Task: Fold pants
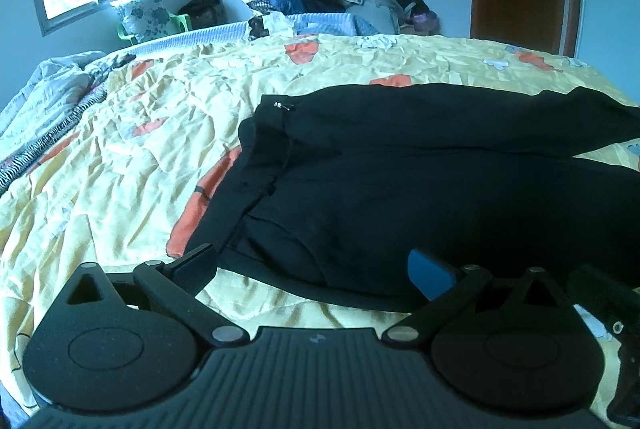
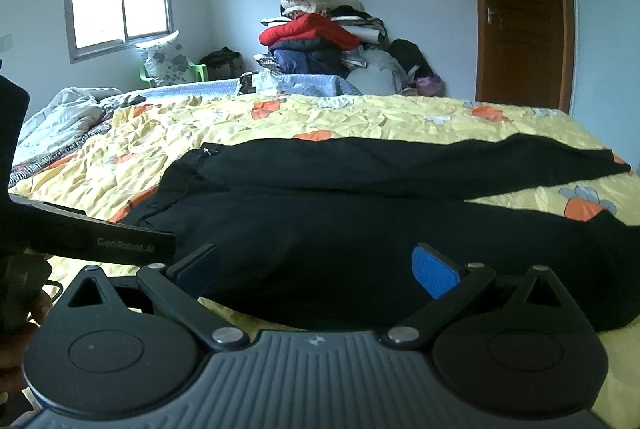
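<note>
Black pants lie spread flat on a yellow patterned bedspread, waistband to the left, both legs running to the right. My left gripper is open and empty, hovering at the near edge of the waist. In the right wrist view the pants fill the middle, the far leg reaching right and split from the near leg. My right gripper is open and empty, over the near leg's front edge. The left gripper's body shows at the left of that view.
A tall pile of clothes stands behind the bed by the wall. Crumpled bedding lies at the bed's far left. A green chair with a pillow sits under the window. A brown door is at right.
</note>
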The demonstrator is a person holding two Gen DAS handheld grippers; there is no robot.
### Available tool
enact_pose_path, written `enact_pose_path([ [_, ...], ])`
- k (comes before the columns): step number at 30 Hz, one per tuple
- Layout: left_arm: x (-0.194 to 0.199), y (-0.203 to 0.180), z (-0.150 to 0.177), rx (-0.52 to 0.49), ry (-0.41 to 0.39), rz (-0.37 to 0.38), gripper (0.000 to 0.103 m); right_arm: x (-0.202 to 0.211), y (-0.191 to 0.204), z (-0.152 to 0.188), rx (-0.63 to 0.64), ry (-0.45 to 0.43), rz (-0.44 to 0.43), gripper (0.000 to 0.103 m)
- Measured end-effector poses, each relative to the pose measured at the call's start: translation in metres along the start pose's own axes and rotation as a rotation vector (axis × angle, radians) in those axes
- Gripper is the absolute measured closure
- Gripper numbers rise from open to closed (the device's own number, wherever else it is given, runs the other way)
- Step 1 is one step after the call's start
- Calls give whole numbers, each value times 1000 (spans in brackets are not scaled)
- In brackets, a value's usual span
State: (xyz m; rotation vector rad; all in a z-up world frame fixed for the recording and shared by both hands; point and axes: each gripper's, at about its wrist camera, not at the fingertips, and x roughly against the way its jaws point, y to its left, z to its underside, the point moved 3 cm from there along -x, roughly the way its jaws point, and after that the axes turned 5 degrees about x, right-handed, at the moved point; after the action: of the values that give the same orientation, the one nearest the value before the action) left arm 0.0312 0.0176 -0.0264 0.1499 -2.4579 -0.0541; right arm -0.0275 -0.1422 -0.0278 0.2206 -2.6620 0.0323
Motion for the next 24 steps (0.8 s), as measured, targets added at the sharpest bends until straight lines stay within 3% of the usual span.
enact_pose_path([
  [9, -1, 9, -2, 8, -52, -4, 0, -8, 2, -17, 71, -46, -49, 0],
  [15, -9, 33, -14, 10, -112, -138, 0, -25, -9, -48, 130, -133, -156, 0],
  [20, -27, 57, -31, 27, -114, -222, 0, -77, -15, -76, 250, -58, -251, 0],
  [24, -46, 67, -42, 45, -69, -191, 0, -132, -22, -96, 309, 10, -286, 0],
])
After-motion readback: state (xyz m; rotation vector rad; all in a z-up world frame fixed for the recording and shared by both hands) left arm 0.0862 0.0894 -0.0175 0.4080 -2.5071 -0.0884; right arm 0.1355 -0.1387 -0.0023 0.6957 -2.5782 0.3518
